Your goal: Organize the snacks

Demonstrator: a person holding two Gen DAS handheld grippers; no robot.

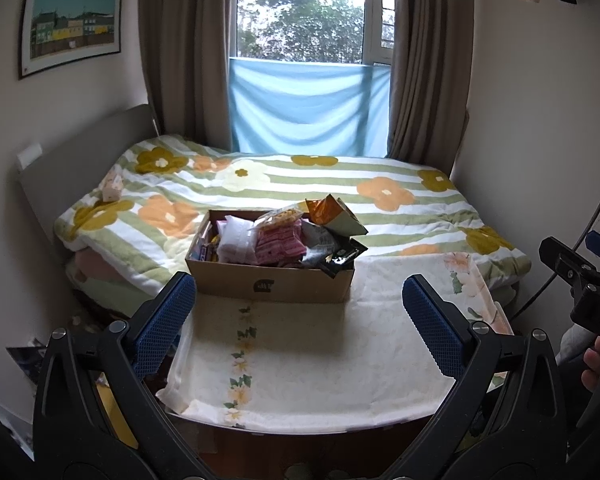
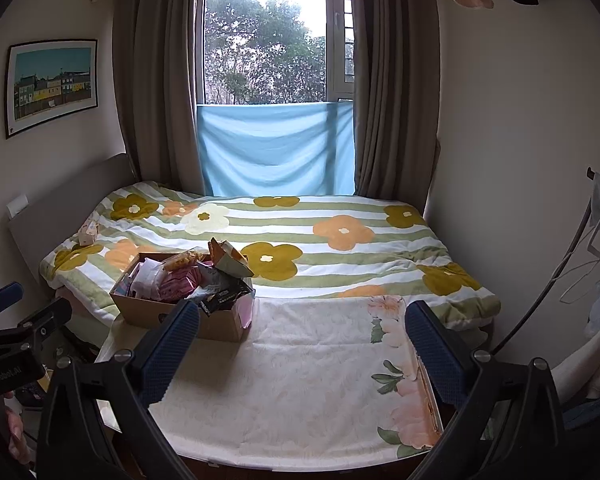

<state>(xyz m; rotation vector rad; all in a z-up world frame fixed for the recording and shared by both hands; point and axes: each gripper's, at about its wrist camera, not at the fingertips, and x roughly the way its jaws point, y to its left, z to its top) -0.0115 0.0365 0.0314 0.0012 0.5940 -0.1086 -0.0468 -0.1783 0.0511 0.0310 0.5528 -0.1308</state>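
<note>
A brown cardboard box [image 1: 272, 282] stuffed with snack packets stands at the far edge of a small table with a cream flowered cloth [image 1: 300, 352]. It holds a pink packet [image 1: 278, 246], a black packet [image 1: 340, 258] and an orange and green packet [image 1: 336, 214] sticking up. The box also shows in the right wrist view [image 2: 148, 314] at the table's far left. My left gripper [image 1: 300, 304] is open and empty, held above the table in front of the box. My right gripper [image 2: 302, 334] is open and empty, to the right of the box.
A bed with a green striped flower blanket [image 1: 300, 188] lies behind the table, a small pink box [image 1: 112, 186] on its left side. Curtains and a window stand behind it. Walls close in left and right. A clothes rack [image 2: 596, 240] stands at the right.
</note>
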